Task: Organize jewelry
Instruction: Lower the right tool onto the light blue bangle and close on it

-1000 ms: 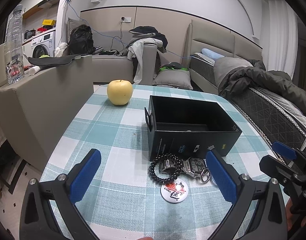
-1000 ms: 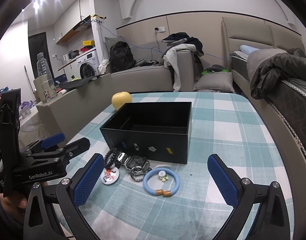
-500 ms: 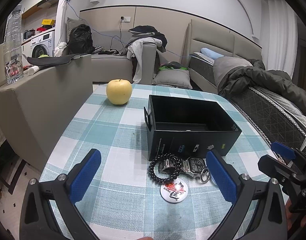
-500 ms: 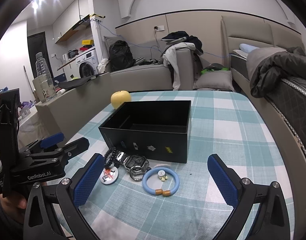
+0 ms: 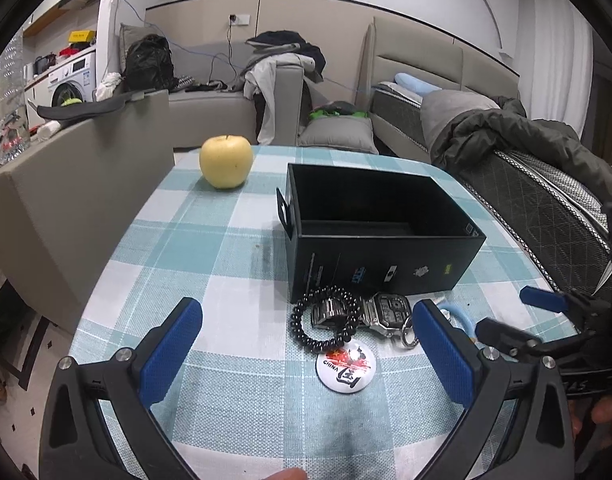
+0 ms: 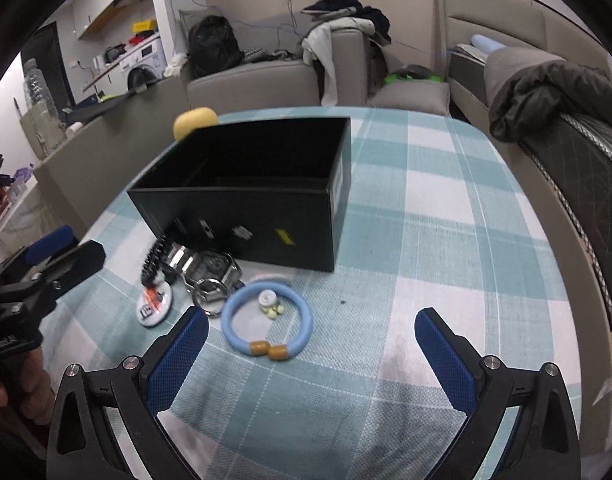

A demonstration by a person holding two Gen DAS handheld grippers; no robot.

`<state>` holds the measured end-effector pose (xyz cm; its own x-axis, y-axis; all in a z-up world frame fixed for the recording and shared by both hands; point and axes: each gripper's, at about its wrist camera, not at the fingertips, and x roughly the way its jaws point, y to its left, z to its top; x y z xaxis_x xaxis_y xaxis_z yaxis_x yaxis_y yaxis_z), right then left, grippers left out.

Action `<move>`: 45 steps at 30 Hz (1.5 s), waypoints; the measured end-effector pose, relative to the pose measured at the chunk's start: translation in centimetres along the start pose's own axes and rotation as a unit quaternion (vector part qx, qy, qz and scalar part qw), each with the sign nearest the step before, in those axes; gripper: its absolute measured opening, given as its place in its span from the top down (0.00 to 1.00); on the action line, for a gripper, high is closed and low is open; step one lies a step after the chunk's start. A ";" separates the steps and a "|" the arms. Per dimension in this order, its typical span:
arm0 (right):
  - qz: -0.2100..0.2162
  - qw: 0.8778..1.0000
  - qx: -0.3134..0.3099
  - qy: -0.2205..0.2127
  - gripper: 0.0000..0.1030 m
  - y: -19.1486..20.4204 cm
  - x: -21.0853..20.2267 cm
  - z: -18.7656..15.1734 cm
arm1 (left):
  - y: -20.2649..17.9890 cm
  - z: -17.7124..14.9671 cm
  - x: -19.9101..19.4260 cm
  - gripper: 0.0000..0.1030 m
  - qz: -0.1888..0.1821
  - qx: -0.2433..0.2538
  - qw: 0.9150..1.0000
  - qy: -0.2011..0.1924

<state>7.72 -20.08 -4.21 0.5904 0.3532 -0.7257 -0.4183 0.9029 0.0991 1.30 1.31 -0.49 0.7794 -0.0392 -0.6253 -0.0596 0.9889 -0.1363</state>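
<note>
Teal-and-white checked tablecloth, black box, yellow apple, light-blue bangle with seemingly amber beads at lower centre.

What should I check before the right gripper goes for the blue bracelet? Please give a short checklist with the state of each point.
1. Right gripper open and holding nothing: ok.
2. Blue bracelet lies flat on the tablecloth, free on its right side: ok.
3. Bracelet clear of other things: not ok; the key ring is close at its left edge and small beads lie inside it.
4. Black box open at the top: ok.
5. Box empty inside: cannot tell; the bottom is dark.
6. Left gripper open and away from the bracelet: ok.
</note>
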 end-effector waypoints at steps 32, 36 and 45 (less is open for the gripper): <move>-0.023 0.997 -0.054 0.057 0.08 3.0 4.1 -0.2 | 1.6 -0.2 3.2 0.01 -0.007 -0.031 0.996 0.089; -0.015 0.997 -0.066 0.042 0.41 3.6 3.5 -0.4 | 1.4 -0.3 3.8 0.01 -0.018 -0.036 0.994 0.104; 0.028 0.999 -0.017 0.001 0.41 1.4 1.2 -0.5 | 0.8 0.0 4.1 0.01 -0.027 -0.032 0.993 0.110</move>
<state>7.53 -18.53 -5.29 0.5639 0.4019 -0.7214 -0.4730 0.8733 0.1168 4.47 1.95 -3.19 0.6271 -0.1289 -0.7682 -0.0665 0.9738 -0.2177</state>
